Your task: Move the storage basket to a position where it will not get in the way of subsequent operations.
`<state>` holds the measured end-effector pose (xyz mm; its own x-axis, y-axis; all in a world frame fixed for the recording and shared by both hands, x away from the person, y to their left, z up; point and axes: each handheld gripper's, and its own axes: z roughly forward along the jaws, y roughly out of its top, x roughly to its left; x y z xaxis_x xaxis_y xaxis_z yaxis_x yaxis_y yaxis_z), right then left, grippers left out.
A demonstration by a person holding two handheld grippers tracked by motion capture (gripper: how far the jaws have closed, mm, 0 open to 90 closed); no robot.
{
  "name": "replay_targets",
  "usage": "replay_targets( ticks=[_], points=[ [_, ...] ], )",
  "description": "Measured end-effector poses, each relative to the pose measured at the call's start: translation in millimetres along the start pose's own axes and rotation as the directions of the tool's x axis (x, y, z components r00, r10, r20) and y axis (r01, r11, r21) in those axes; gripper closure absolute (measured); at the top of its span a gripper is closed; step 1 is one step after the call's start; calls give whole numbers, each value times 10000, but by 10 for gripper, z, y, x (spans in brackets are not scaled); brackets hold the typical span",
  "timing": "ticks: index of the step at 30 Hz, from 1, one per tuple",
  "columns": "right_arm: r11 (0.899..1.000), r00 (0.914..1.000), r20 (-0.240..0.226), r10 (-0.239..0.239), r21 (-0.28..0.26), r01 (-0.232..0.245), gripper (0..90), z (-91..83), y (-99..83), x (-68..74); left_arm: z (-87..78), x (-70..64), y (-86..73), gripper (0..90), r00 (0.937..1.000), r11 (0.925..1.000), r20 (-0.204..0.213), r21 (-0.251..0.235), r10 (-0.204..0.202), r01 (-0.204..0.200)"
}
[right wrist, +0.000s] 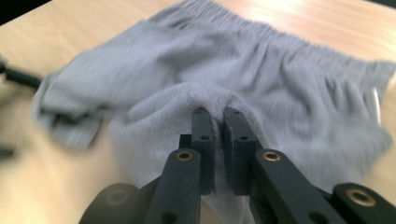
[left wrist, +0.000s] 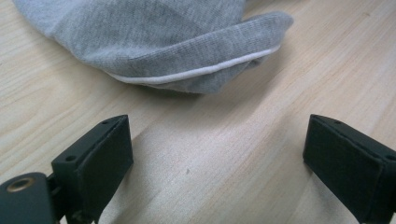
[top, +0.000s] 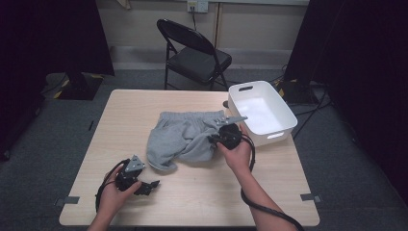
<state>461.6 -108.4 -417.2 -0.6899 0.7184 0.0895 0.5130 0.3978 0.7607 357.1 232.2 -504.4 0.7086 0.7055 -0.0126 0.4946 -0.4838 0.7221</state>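
Grey shorts point(top: 185, 137) lie crumpled at the middle of the wooden table point(top: 202, 192), just ahead of both my tools, with a white plastic bin point(top: 262, 111) standing open just beyond my right gripper point(top: 214, 139) and a black folding chair point(top: 195, 53) far past everything, off the table's far edge. The shorts' long axis runs roughly across the table from the leg near my left tool toward the bin, the gathered elastic waistband point(right wrist: 261, 32) on the far side from me and the leg openings pointing back toward my hands. My right gripper point(right wrist: 217, 126) has its jaws pressed together on a raised fold of the knit, pinching a small ridge of cloth near the garment's right-hand edge. My left gripper point(top: 150, 185) rests low over the bare wood with its jaws spread wide and nothing between them; the folded hem point(left wrist: 196, 74) with its pale stitched edge lies just ahead of its open jaws, near but not touching. I judge the fabric soft, light and limp: it will sag and trail from any single pinch, not slip. The thicker doubled hem ahead of my left tool, or the waistband, looks the firmest place to take hold.
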Motion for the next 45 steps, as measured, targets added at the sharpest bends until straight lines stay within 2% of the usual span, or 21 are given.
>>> replay_targets(
  ticks=[1, 2, 4, 6, 8, 10, 11, 13, 15, 16, 18, 28, 30, 31, 32, 34, 36, 38, 42, 43, 45],
  points=[
    [10000, 9999, 123, -67, -41, 67, 847, 79, 52, -18, 0, 0, 0, 74, 10000, 10000, -1, -1, 2, -2],
    [9998, 9994, 305, -140, 176, 134, 847, 164, 103, -30, 0, 0, 0, 74, 10000, 10000, 0, 0, 2, -2],
    [9992, 9992, 346, -206, 338, 195, 836, 329, 163, -47, 0, 1, 0, 72, 10000, 10000, 15, 3, 7, -7],
    [9988, 9967, 780, -217, 445, 183, 721, 509, 179, -61, 2, 0, -1, 71, 10000, 10000, 50, -8, -17, 17],
    [9982, 9970, 717, -288, 549, 249, 667, 604, 163, -50, 5, 5, 1, 67, 10000, 10000, 75, 1, 4, -4],
    [9984, 9948, 966, -320, 501, 273, 534, 620, 142, -28, 9, 11, 6, 63, 9999, 10000, 84, 17, 75, -75],
    [9994, 9954, 948, -160, 334, 129, 485, 607, 129, -21, 9, 11, 6, 61, 9999, 10000, 87, 20, 81, -81],
    [9995, 9951, 973, -203, 256, 179, 457, 537, 105, -17, 10, 12, 7, 61, 9999, 10000, 85, 23, 88, -88],
    [9994, 9929, 1137, -351, 122, 339, 374, 460, 83, -16, 15, 12, 12, 57, 9999, 10000, 78, 42, 78, -78],
    [9997, 9933, 1131, -237, -16, 240, 358, 406, 63, -19, 20, 13, 16, 54, 10000, 10000, 65, 53, 68, -69],
    [9989, 9953, 969, -3, -466, 49, 379, 275, -3, -15, 33, 8, 24, 43, 10000, 10000, 58, 66, 9, -9],
    [9975, 9971, 744, -148, -680, 199, 406, -165, -403, 107, 36, 4, 28, 35, 10000, 9999, 0, 93, 55, -55],
    [9975, 9976, 681, -103, -686, 149, 448, -235, -516, 134, 36, 4, 28, 35, 10000, 9999, -5, 97, 58, -58],
    [9968, 9982, 591, 68, -801, -21, 457, -264, -579, 145, 36, 4, 28, 35, 10000, 9999, -7, 97, 58, -58],
    [9966, 9991, 390, 188, -810, -156, 510, -289, -639, 155, 36, 3, 28, 35, 10000, 9999, -10, 96, 57, -57],
    [9963, 9993, 104, 366, -783, -357, 521, -314, -758, 171, 36, 3, 28, 35, 10000, 9999, -15, 96, 56, -56],
    [9976, 9992, -114, 374, -573, -380, 565, -295, -867, 181, 37, -1, 27, 35, 10000, 10000, -28, 85, 21, -20],
    [9990, 9996, -143, 240, -364, -245, 562, -250, -943, 198, 36, -2, 27, 36, 10000, 10000, -38, 85, 16, -15],
    [10000, 9997, -260, -40, -27, 40, 622, -135, -1003, 234, 36, -3, 27, 36, 10000, 10000, -42, 85, 6, -6],
    [9999, 9991, -405, -127, 41, 129, 624, -90, -1007, 246, 37, -4, 27, 36, 10000, 10000, -43, 87, 4, -4],
    [9996, 9990, -363, -246, 117, 250, 607, -22, -997, 260, 37, -4, 28, 35, 10000, 10000, -46, 89, 1, 0]
  ],
)
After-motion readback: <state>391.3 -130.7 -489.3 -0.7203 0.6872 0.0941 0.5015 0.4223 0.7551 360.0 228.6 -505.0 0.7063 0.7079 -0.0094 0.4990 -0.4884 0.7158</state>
